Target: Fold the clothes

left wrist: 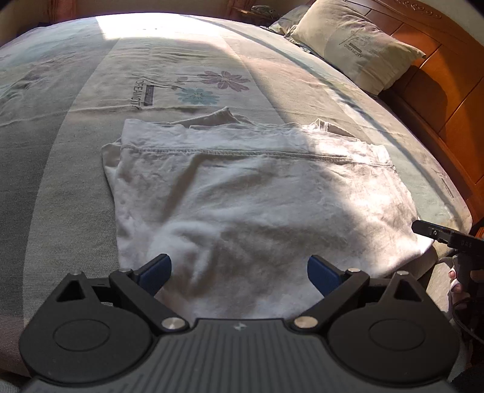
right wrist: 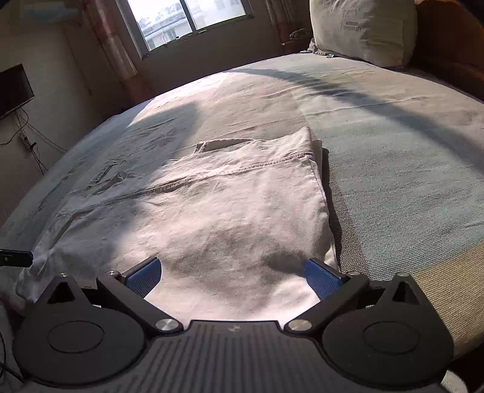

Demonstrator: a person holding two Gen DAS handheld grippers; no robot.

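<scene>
I see one bed (left wrist: pixel 75 187), its striped sheet printed with two flowers (left wrist: pixel 208 86), filling both views. One wooden headboard (left wrist: pixel 438 99) runs along its right side in the left view, and one window (right wrist: pixel 187 21) sits beyond the far edge in the right view. I count two pillows, one pillow (left wrist: pixel 357 48) leaning on the headboard and a second mostly hidden behind it. One white garment (left wrist: pixel 257 193) lies folded flat on the sheet, hem seam across its far half, a sleeve poking out behind. My two claws sit at its near edge. The left claw (left wrist: pixel 239 273) stands wide, fabric lying between its blue pads but not pinched. The right claw (right wrist: pixel 233 276) is equally wide over the garment's right corner, holding nothing.
</scene>
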